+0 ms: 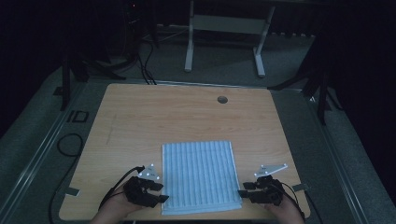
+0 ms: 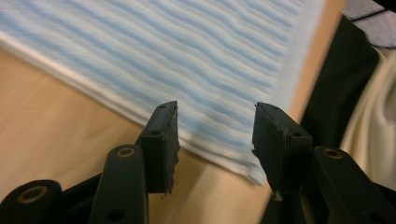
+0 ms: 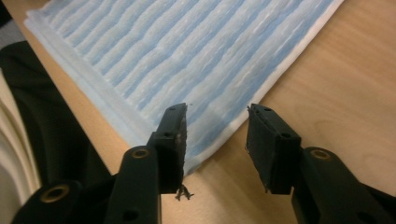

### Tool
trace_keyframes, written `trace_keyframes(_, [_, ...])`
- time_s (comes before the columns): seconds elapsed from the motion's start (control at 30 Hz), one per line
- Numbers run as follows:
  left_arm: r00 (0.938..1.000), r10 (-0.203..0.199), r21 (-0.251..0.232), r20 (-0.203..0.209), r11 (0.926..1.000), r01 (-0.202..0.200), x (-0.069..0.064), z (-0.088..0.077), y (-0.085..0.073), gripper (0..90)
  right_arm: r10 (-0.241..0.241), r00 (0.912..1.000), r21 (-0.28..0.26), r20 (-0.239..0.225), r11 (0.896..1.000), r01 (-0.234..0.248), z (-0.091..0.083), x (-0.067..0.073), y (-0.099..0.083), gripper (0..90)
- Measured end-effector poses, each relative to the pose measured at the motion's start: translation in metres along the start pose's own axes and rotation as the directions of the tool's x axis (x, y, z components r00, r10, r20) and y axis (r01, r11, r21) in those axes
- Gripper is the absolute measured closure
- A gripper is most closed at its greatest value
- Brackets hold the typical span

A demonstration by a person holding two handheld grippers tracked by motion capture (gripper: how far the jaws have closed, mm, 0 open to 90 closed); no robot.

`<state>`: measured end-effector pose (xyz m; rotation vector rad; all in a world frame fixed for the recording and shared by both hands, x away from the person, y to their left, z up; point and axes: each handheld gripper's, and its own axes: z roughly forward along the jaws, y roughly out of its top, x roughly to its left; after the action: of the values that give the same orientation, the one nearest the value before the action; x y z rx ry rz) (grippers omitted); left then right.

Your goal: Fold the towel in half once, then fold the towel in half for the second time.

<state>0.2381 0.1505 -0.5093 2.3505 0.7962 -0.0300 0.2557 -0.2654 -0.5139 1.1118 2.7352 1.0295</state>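
My wooden table (image 1: 140, 116) stands in a dark room and carries a striped cloth (image 1: 200, 175). My left gripper (image 1: 161, 193) and right gripper (image 1: 243, 190) flank it with jaws spread, pinching nothing.

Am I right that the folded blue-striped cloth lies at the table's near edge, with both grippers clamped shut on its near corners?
Not quite: the left gripper and right gripper are open, jaws apart at the corners of the folded blue-striped cloth, as both gripper views show. The cloth does lie at the near edge of the table.
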Motion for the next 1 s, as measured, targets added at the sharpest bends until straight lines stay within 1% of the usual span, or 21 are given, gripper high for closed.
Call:
trace_keyframes(0.03, [0.9999,-0.006,0.002,-0.011,1.0000,0.006,0.003,0.001,0.002,50.4,-0.011,0.9999,0.005,0.011,1.000,0.011,0.000,-0.001,0.003,56.4])
trace_keyframes(0.13, [0.9998,-0.019,-0.002,-0.012,0.9998,0.019,0.009,0.004,0.005,50.4,-0.030,0.9992,0.022,0.027,0.999,0.030,0.000,-0.004,0.009,54.9])
trace_keyframes(0.17, [0.9995,-0.023,-0.009,-0.024,0.9997,0.022,0.013,0.005,0.007,50.4,-0.038,0.9986,0.031,0.038,0.999,0.036,0.001,-0.007,0.013,54.4])
trace_keyframes(0.27, [0.9985,-0.035,-0.019,-0.042,0.9992,0.034,0.024,0.008,0.011,50.3,-0.051,0.9968,0.050,0.062,0.998,0.048,0.005,-0.017,0.026,52.9])
trace_keyframes(0.3, [0.9982,-0.046,-0.024,-0.039,0.9987,0.045,0.026,0.008,0.012,50.3,-0.059,0.9958,0.054,0.070,0.997,0.056,0.006,-0.021,0.032,52.5])
trace_keyframes(0.33, [0.9980,-0.045,-0.023,-0.043,0.9987,0.044,0.030,0.008,0.014,49.5,-0.061,0.9955,0.061,0.073,0.997,0.056,0.007,-0.024,0.035,51.5])
trace_keyframes(0.37, [0.9969,-0.044,-0.025,-0.065,0.9988,0.043,0.033,0.008,0.016,48.4,-0.066,0.9944,0.067,0.083,0.996,0.061,0.008,-0.028,0.040,51.2])
trace_keyframes(0.43, [0.9958,-0.056,-0.035,-0.072,0.9980,0.054,0.042,0.006,0.020,48.4,-0.072,0.9919,0.080,0.104,0.995,0.064,0.010,-0.036,0.053,51.1])
trace_keyframes(0.5, [0.9923,-0.063,-0.044,-0.107,0.9973,0.058,0.050,0.002,0.025,46.9,-0.076,0.9896,0.081,0.122,0.995,0.066,0.011,-0.044,0.064,51.2])
trace_keyframes(0.53, [0.9910,-0.074,-0.046,-0.111,0.9965,0.070,0.054,0.001,0.028,45.6,-0.071,0.9895,0.086,0.126,0.994,0.061,0.011,-0.048,0.069,51.2])
trace_keyframes(0.57, [0.9910,-0.074,-0.046,-0.111,0.9965,0.070,0.054,0.001,0.028,45.6,-0.073,0.9890,0.086,0.129,0.994,0.062,0.012,-0.051,0.075,51.1])
trace_keyframes(0.6, [0.9873,-0.086,-0.054,-0.133,0.9954,0.079,0.060,0.000,0.031,45.6,-0.073,0.9890,0.086,0.129,0.994,0.062,0.012,-0.051,0.075,51.1])
trace_keyframes(0.63, [0.9862,-0.093,-0.058,-0.137,0.9946,0.085,0.064,-0.001,0.033,44.0,-0.066,0.9887,0.084,0.134,0.995,0.055,0.012,-0.055,0.083,51.1])
trace_keyframes(0.67, [0.9832,-0.104,-0.063,-0.150,0.9934,0.095,0.069,-0.002,0.036,42.9,-0.069,0.9879,0.078,0.139,0.995,0.059,0.012,-0.060,0.092,50.6])
trace_keyframes(0.7, [0.9785,-0.101,-0.065,-0.180,0.9938,0.090,0.071,-0.001,0.037,44.5,-0.069,0.9873,0.077,0.143,0.995,0.059,0.012,-0.062,0.095,50.6])
trace_keyframes(0.77, [0.9788,-0.093,-0.044,-0.182,0.9953,0.086,0.074,0.002,0.040,44.5,-0.059,0.9864,0.075,0.154,0.996,0.048,0.012,-0.065,0.103,50.4])
trace_keyframes(0.8, [0.9782,-0.090,-0.040,-0.187,0.9957,0.084,0.076,0.004,0.041,43.9,-0.061,0.9865,0.074,0.152,0.996,0.050,0.012,-0.066,0.107,49.9])
trace_keyframes(0.87, [0.9771,-0.107,-0.037,-0.183,0.9940,0.102,0.082,0.006,0.044,40.0,-0.053,0.9887,0.061,0.140,0.997,0.045,0.013,-0.069,0.114,49.9])
trace_keyframes(0.93, [0.9711,-0.135,-0.054,-0.197,0.9905,0.126,0.088,0.007,0.046,37.6,-0.055,0.9915,0.052,0.118,0.997,0.049,0.016,-0.073,0.122,49.5])
trace_keyframes(0.97, [0.9711,-0.135,-0.054,-0.197,0.9905,0.126,0.088,0.007,0.046,37.2,-0.049,0.9925,0.051,0.112,0.998,0.043,0.017,-0.074,0.124,49.5])
trace_keyframes(1.0, [0.9650,-0.166,-0.070,-0.203,0.9855,0.155,0.095,0.008,0.048,37.2,-0.044,0.9941,0.050,0.099,0.998,0.039,0.020,-0.077,0.129,49.5])
